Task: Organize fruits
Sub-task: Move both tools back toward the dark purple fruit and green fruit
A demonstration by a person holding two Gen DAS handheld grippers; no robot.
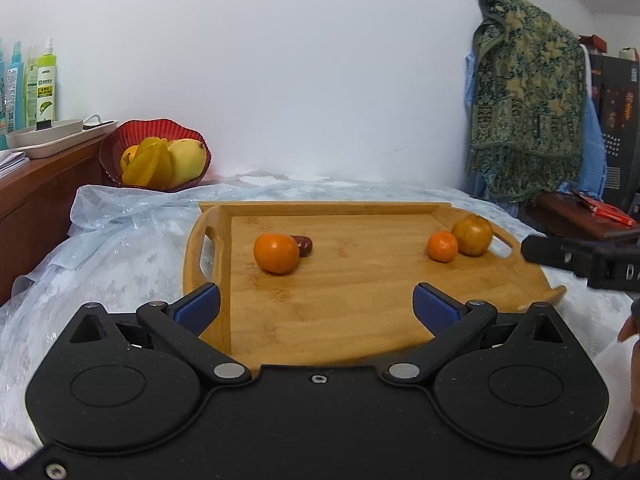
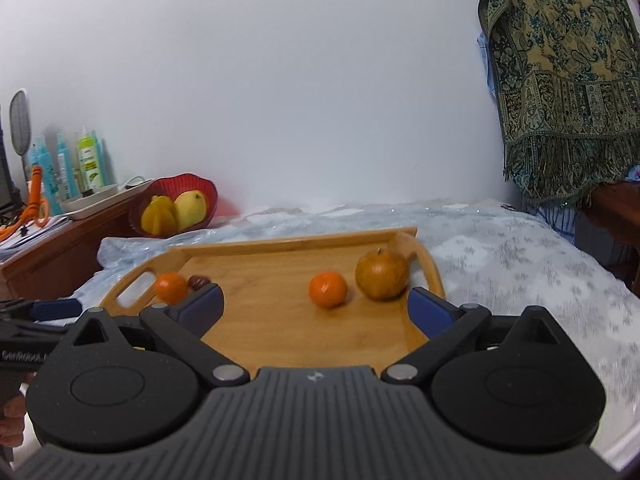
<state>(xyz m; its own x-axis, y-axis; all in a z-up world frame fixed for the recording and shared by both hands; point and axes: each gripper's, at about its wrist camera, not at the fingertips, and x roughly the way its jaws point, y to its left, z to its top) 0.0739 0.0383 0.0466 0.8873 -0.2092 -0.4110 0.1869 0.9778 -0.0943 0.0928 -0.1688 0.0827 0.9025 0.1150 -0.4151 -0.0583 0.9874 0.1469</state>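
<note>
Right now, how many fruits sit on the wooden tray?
4: an orange touching a small dark red fruit on the tray's left side, a smaller orange beside a brownish-yellow fruit on its right.

Two tangerines (image 1: pixel 276 253) (image 1: pixel 442 246), one brown fruit (image 1: pixel 472 235), one date (image 1: pixel 303 245), one tray (image 1: pixel 332 320).

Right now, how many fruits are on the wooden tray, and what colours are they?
Bright orange: 2, the bigger orange and the smaller orange
Brownish-yellow: 1, the round fruit
Dark red: 1, the small date-like fruit
Total on the wooden tray: 4
</note>
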